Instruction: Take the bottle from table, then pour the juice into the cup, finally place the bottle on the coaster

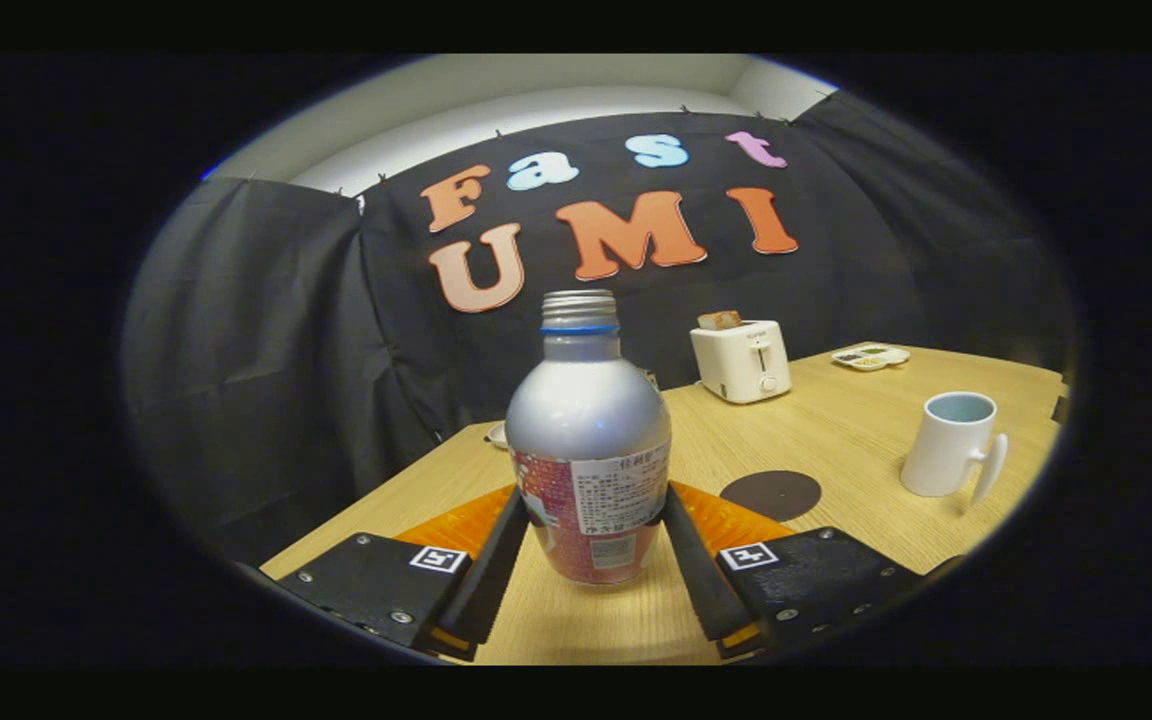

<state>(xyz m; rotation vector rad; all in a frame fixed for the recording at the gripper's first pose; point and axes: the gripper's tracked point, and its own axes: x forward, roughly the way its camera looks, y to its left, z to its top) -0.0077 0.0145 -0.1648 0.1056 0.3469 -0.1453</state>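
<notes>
A silver metal bottle point(591, 420) with a red and white label and an uncapped threaded neck stands upright between my fingers. My gripper point(596, 495) is shut on the bottle, one finger pressing each side of its labelled lower body. Whether its base touches the wooden table point(836, 420) or hangs just above it, I cannot tell. Just beyond the right finger a dark round coaster point(771, 495) lies flat on the table. Farther right stands a white cup point(946, 443), upright, its handle turned to the right.
A white toaster point(741, 362) with a slice of bread in its slot stands at the back of the table. A small flat dish point(871, 356) lies to its right. The table's left edge runs close to my left finger.
</notes>
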